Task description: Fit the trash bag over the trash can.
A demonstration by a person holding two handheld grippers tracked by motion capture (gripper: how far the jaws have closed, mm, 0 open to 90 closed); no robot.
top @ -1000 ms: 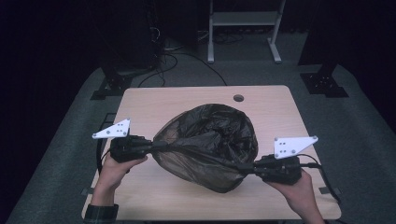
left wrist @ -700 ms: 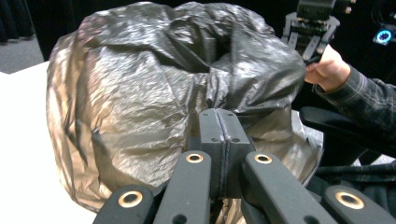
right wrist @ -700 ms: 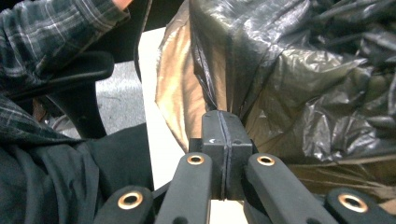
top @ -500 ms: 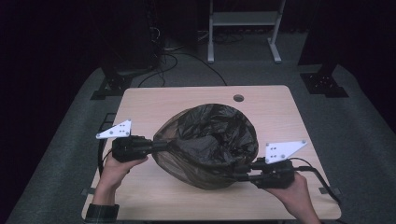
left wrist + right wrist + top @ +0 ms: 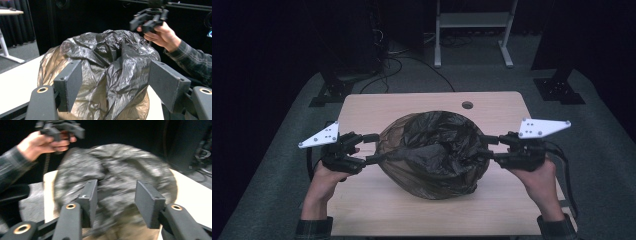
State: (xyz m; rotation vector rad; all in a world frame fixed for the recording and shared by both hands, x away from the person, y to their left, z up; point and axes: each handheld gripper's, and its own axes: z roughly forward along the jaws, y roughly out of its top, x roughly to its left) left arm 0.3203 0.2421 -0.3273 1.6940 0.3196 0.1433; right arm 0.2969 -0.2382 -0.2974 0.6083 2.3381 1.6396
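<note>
A crumpled black plastic bag point(image 5: 432, 150) bulges in the middle of the light wooden table point(image 5: 377, 110), its top loosely gathered. My left gripper point(image 5: 374, 148) sits at the bag's left side, open, with the lower jaw touching the plastic. In the left gripper view the bag point(image 5: 110, 70) fills the wide gap between the jaws of that gripper point(image 5: 115, 67), and the other gripper point(image 5: 147, 20) shows beyond it. My right gripper point(image 5: 487, 147) is at the bag's right side, open. The right gripper view is blurred; its gripper point(image 5: 116, 185) faces the bag point(image 5: 120, 175).
A small round hole point(image 5: 467, 105) sits near the table's far edge. Behind the table stand a white frame point(image 5: 472, 30) and two dark stand bases point(image 5: 329, 95) point(image 5: 559, 90) on grey carpet, with cables on the floor.
My right gripper has moved from the bag's lower right, near the front, up to its right side. The bag's stretched front edge has slackened. The left gripper barely moved.
</note>
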